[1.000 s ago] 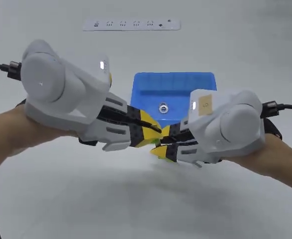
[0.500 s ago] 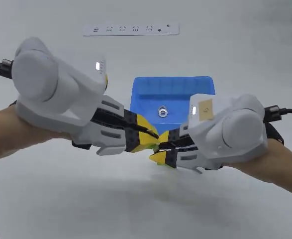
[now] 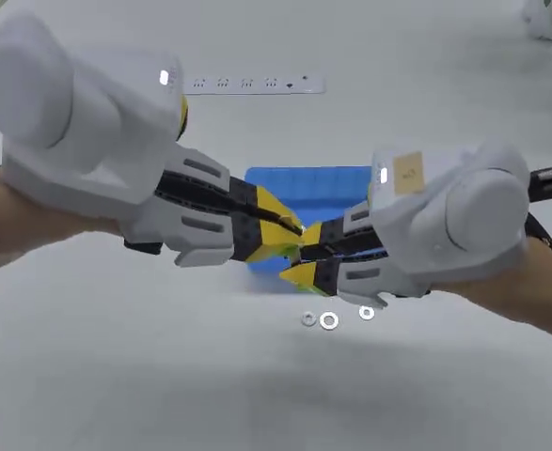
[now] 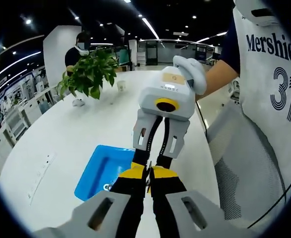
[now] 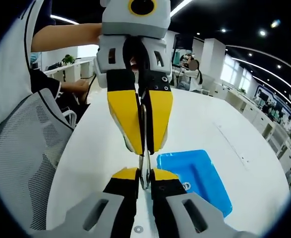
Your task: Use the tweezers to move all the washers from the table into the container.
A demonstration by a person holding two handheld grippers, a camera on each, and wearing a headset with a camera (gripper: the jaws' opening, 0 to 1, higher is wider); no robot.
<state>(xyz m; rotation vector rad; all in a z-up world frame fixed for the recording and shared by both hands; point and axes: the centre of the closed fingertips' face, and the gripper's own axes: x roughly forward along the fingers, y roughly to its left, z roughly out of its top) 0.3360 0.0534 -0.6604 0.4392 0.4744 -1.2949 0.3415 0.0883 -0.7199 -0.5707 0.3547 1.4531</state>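
Note:
My left gripper (image 3: 292,241) and right gripper (image 3: 304,265) meet tip to tip above the white table, in front of the blue container (image 3: 306,183). Thin metal tweezers (image 5: 144,171) run between the two pairs of yellow jaws, and both grippers are shut on them. Three washers (image 3: 328,321) lie on the table just below the grippers. In the left gripper view the tweezers (image 4: 148,177) sit in my left gripper (image 4: 148,173), with a washer (image 4: 107,187) inside the container (image 4: 98,168). The right gripper view shows that washer (image 5: 186,186) in the container (image 5: 200,173) and another washer (image 5: 139,229) on the table.
A white power strip (image 3: 247,85) lies at the far side of the table. A potted plant (image 4: 88,74) stands at the table's far end. A mesh office chair (image 5: 21,163) is beside the table. People stand in the background.
The grippers stay tip to tip and now look higher and closer to the camera. The view has shifted; three washers show below them, and the washer in the container is now covered.

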